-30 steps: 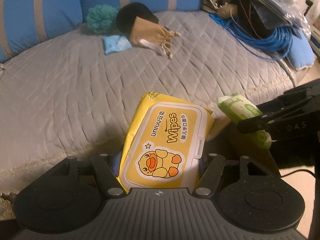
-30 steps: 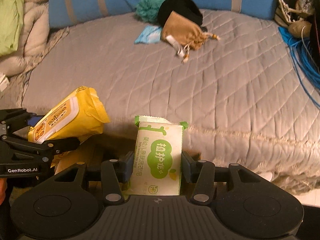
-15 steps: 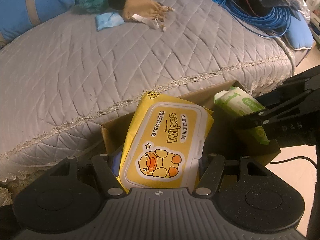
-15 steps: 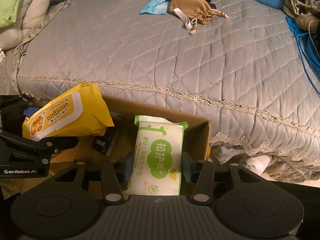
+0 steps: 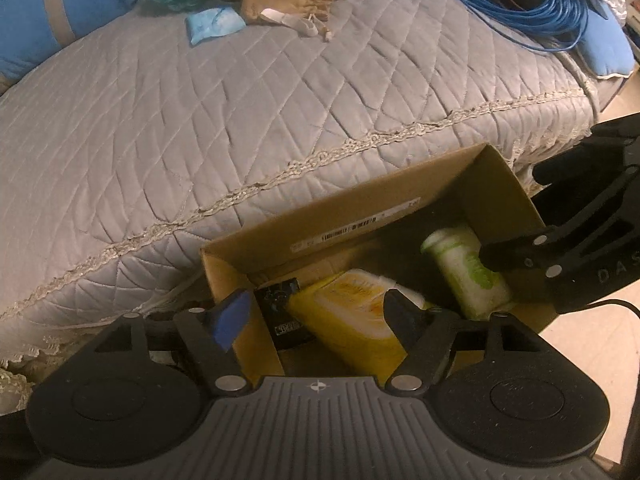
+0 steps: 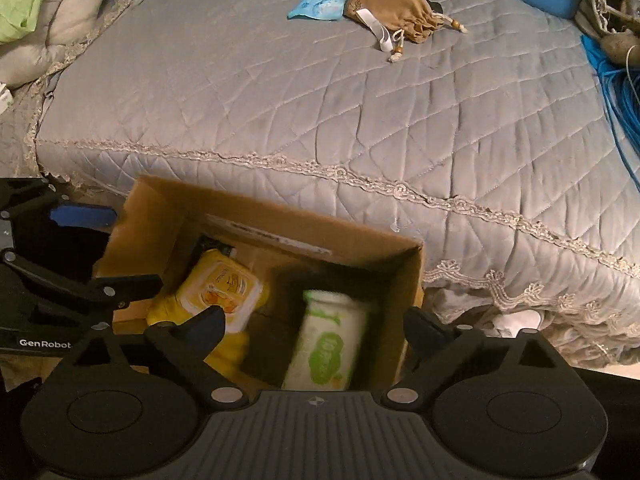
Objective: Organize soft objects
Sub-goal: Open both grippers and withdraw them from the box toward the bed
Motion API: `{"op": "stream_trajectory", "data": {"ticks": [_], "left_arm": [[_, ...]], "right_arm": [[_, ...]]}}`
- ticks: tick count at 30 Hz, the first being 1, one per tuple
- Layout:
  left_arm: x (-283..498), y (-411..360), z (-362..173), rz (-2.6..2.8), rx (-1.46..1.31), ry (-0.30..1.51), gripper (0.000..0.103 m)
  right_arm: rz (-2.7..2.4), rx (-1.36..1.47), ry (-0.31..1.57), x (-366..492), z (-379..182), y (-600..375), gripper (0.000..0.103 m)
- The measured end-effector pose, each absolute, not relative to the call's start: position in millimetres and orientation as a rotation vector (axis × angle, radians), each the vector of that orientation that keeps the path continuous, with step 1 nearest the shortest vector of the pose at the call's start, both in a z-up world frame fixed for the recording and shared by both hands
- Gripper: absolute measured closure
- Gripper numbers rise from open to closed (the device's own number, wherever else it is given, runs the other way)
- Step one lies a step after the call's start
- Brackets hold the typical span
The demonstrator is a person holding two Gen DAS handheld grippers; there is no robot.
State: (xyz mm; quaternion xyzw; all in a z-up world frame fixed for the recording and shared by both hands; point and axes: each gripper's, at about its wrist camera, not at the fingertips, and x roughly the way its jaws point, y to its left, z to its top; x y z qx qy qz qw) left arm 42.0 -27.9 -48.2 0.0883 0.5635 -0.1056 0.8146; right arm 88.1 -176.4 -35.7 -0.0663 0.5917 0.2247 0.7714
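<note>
Grey quilted bedding (image 5: 248, 120) spreads behind a cardboard box (image 5: 400, 208) at the bed's edge. Both grippers hang above it, jaws just opened wide and empty: the left gripper (image 5: 316, 308) over the yellow wipes pack (image 5: 352, 316), the right gripper (image 6: 316, 320) over the green-and-white wipes pack (image 6: 326, 348), both packs lying inside the box

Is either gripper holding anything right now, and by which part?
Nothing. Both grippers stand open over the cardboard box; the yellow wipes pack and green pack are released inside it.
</note>
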Motion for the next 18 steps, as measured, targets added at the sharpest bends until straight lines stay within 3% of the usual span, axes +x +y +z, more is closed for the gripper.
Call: {"op": "stream_trajectory", "data": {"ticks": [8,18], "left_arm": [[43.1,-26.1,-46.5,-0.213,0.174,1.197,0.030],[43.8,-25.9,-43.8,-0.199,0.158,1.183,0.030]], "right_arm": [[0.468,-0.145,1.278,89.9,-36.4,-176.8,0.000],[0.451,-0.136,1.260,90.0,-34.3,-177.8,0.000]]}}
